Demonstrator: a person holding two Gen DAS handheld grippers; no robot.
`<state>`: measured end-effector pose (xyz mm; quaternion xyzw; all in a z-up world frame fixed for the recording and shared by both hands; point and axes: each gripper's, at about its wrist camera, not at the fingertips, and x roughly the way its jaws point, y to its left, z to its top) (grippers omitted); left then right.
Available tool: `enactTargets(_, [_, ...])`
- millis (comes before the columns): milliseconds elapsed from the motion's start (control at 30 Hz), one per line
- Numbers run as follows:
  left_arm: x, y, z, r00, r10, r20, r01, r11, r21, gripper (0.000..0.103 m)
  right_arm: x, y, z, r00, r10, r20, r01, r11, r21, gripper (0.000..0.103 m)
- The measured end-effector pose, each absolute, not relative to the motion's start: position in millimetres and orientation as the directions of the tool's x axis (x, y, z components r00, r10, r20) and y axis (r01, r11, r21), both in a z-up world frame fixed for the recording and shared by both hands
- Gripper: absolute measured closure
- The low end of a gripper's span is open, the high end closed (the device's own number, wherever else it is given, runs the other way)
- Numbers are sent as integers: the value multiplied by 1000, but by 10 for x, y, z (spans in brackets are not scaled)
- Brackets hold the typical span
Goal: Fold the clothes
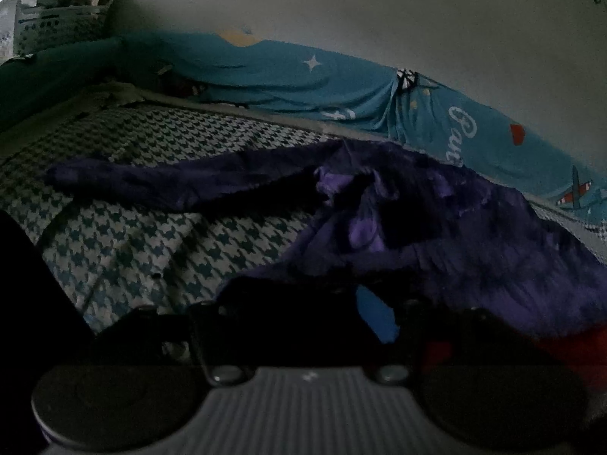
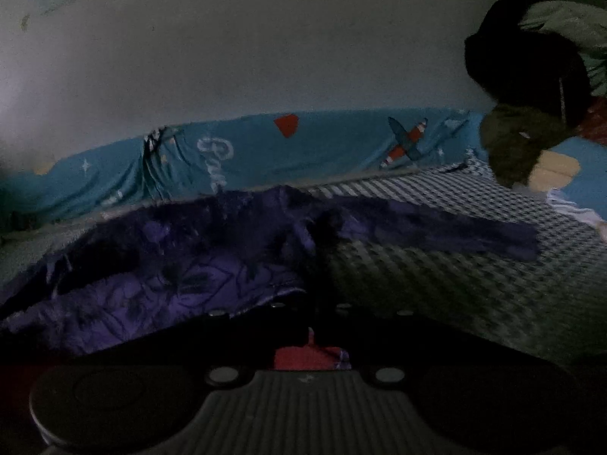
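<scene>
A dark purple garment (image 1: 436,235) lies crumpled on the houndstooth bed cover (image 1: 132,242), one long sleeve (image 1: 151,182) stretched out to the left. The dim left wrist view shows my left gripper (image 1: 303,303) at the garment's near hem. Its jaws stand apart, one blue pad (image 1: 373,314) is bare, and dark cloth lies between them. In the right wrist view the same garment (image 2: 170,265) fills the left, with its other sleeve (image 2: 455,231) reaching right. My right gripper (image 2: 326,235) has its fingers together where that sleeve meets the body, pinching the cloth.
A blue sheet printed with planes and stars (image 2: 303,151) runs along the wall behind the bed. Dark and olive clothes (image 2: 531,76) are heaped at the far right. A white basket (image 1: 60,26) stands at the far left. Something red (image 1: 569,349) lies under the garment's near edge.
</scene>
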<state>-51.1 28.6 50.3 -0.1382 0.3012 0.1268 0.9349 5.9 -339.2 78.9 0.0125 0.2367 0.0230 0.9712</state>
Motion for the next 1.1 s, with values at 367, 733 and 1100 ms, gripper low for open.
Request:
enactTargets(367, [-615, 374, 578, 802, 170, -573, -342, 917, -206, 36, -362, -3553, 758, 790, 3, -613, 22, 999, 34, 96])
enactTargets(733, [-687, 401, 628, 806, 218, -551, -374, 908, -187, 36, -435, -3500, 792, 799, 34, -601, -7, 999, 47, 92])
enactTargets(1100, [-894, 514, 695, 804, 274, -528, -426, 885, -189, 20, -402, -3337, 768, 792, 105, -602, -87, 994, 58, 85])
